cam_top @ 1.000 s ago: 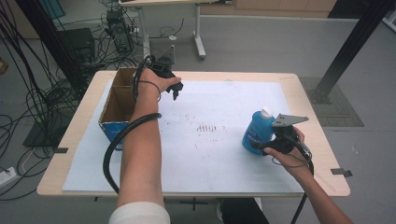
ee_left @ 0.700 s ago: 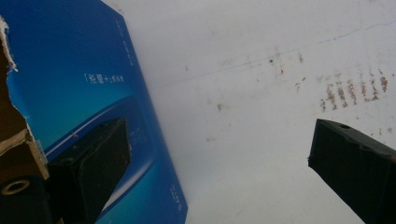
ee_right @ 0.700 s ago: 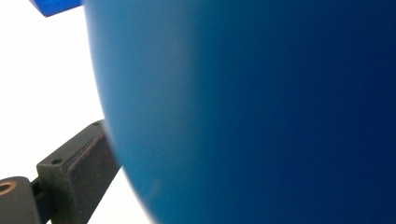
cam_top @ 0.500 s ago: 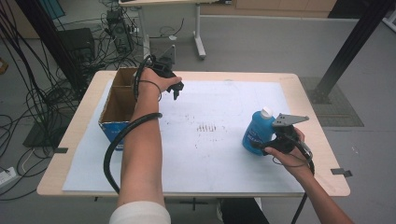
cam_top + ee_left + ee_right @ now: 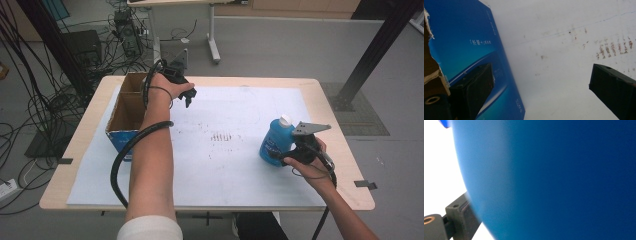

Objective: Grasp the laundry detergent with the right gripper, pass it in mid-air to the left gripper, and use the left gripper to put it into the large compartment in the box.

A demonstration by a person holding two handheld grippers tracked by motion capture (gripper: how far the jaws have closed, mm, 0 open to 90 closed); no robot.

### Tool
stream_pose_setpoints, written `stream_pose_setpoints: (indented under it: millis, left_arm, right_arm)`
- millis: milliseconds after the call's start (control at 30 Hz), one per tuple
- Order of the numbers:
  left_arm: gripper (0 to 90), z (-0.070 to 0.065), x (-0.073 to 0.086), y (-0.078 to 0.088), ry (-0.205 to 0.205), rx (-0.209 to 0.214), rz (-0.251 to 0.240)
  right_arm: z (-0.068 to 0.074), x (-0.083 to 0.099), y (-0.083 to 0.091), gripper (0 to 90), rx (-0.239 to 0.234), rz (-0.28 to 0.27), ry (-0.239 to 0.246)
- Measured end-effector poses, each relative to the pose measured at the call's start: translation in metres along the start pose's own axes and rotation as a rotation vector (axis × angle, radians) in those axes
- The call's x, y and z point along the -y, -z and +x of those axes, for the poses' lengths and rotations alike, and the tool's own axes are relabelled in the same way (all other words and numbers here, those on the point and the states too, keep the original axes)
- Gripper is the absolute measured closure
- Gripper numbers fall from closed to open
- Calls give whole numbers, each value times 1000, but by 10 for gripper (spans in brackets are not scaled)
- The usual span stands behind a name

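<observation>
I note: bottle (image 5: pixel 275 142) smooth blue plastic; box (image 5: pixel 126 112) torn cardboard, glossy blue print; table (image 5: pixel 320 95) pale wood under matt white paper.

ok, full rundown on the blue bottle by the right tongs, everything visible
The blue bottle looks like smooth plastic, with a rounded body, a white cap on top and a label whose print is too small to read. It stands about upright on the white sheet at the table's right side. The right tongs are against its lower body from the person's side; in the right gripper view its blue wall sits tight against one black jaw. Whether the tongs are clamped on it cannot be told.
</observation>
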State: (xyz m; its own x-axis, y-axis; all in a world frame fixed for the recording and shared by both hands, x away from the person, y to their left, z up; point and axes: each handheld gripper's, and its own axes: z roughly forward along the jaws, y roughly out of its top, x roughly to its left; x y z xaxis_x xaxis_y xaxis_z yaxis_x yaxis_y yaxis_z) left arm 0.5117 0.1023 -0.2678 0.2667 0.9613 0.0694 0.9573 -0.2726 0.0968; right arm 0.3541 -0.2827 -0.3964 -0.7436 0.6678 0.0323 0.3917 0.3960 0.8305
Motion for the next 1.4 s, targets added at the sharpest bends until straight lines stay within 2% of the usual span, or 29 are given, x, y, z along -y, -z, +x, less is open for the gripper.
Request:
stream_pose_setpoints:
  millis: [467, 900, 1400]
  left_arm:
    - [60, 0, 0, -2, 4, 4, 0]
    - [61, 0, 1, 0, 6, 9, -10]
    - [61, 3, 3, 0, 8, 4, -3]
  right_arm:
    - [-1, 0, 0, 59, 1, -4, -2]
    - [0, 2, -2, 130, 1, -11, -9]
    - [0, 2, -2, 343, -16, -40, -12]
